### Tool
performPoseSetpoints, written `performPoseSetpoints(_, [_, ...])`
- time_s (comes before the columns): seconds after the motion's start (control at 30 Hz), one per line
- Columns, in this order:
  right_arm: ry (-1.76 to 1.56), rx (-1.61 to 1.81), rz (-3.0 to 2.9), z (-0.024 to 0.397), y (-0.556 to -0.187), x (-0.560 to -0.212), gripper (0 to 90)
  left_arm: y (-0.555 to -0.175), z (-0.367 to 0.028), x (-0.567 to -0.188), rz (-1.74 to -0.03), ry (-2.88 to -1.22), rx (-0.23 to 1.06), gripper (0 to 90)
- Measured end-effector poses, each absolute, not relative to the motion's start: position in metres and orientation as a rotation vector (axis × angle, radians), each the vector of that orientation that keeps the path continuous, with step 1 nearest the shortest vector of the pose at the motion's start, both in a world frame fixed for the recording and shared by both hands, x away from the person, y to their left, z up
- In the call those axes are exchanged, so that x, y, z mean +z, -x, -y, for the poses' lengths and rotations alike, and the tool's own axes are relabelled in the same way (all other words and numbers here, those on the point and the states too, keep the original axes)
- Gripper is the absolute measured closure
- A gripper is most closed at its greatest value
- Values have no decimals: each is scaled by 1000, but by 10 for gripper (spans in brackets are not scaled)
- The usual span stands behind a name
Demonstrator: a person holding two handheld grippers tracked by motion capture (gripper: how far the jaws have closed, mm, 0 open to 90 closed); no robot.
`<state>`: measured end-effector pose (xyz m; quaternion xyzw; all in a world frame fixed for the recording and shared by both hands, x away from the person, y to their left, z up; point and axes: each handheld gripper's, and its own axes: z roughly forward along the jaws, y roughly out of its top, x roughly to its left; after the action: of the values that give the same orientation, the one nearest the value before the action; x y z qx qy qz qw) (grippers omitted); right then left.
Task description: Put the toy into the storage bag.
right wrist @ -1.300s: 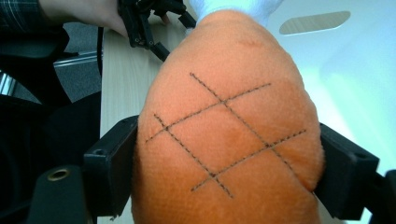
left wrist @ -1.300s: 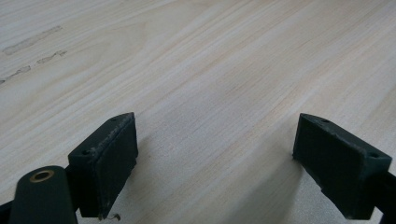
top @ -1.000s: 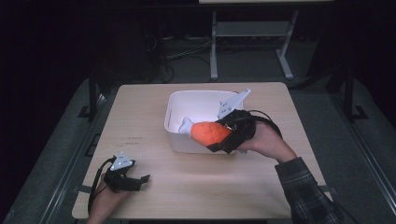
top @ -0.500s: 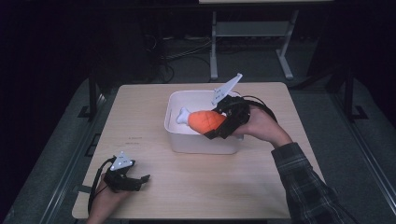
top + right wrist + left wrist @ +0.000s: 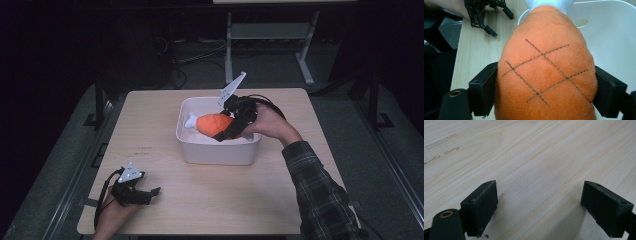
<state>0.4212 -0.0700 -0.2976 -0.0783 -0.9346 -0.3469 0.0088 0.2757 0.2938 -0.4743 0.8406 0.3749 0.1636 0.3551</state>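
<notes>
A pale wooden rectangular table takes up the middle of the high view, standing on a grey floor with a white metal frame behind it. On the far half of the tabletop, a little right of centre, sits a white rounded-corner plastic tub. A person's right forearm in a dark plaid sleeve reaches in from the lower right, the hand wrapped around the right gripper, which hangs over the tub's right side with its grey three-cornered plate tilted up. That gripper is clamped on an orange plush drumstick with a white bone end; the toy is held above the tub's open interior, its white end pointing left. In the right gripper view the black jaws press into both flanks of the plush drumstick (dark stitched criss-cross lines run over its fabric), with the tub beyond it. Near the table's front left corner the left gripper rests low at the tabletop, held by the person's left hand; its jaws stand wide apart over bare wood, grasping nothing
</notes>
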Motion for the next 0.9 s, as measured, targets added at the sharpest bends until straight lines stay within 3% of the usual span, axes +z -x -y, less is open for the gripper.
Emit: performPoseSetpoints(0.9, [221, -977, 2913, 59, -439, -315, 151, -276, -294, -474, -969, -2172, 423, 132])
